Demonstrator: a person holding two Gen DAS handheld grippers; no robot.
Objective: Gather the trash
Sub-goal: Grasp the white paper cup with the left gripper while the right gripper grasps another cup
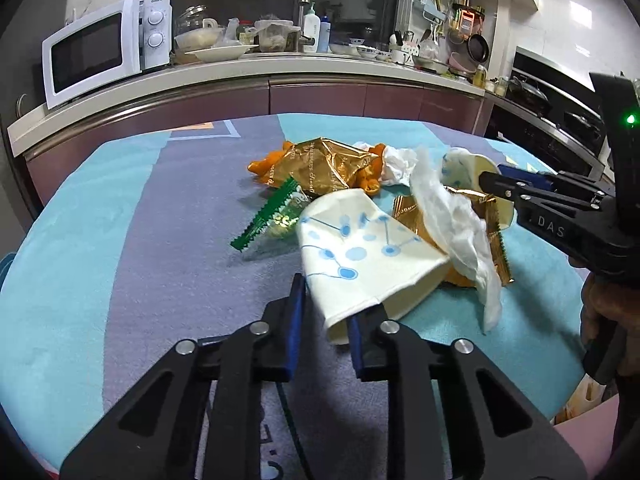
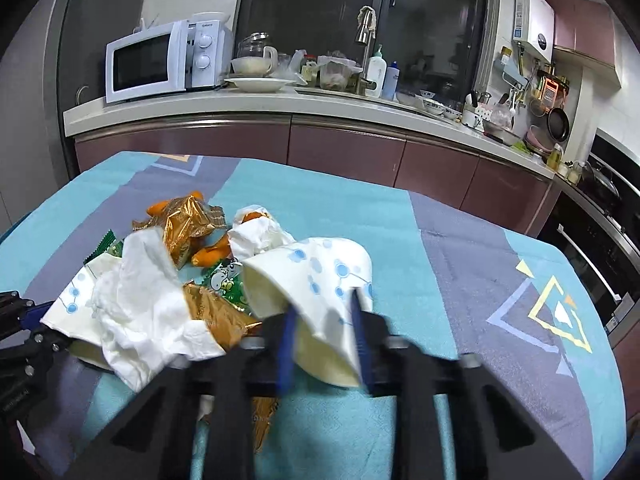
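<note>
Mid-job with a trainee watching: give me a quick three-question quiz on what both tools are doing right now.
1. True or false: the left tool holds nothing.
2. Multiple choice: what lies draped between the two cups? A) white tissue B) sponge C) sock
3. Fill in: the second paper cup is held by the ___ tool.

Key: 1 false, it grips a crushed paper cup. 2 A. 3 right, the right tool.
</note>
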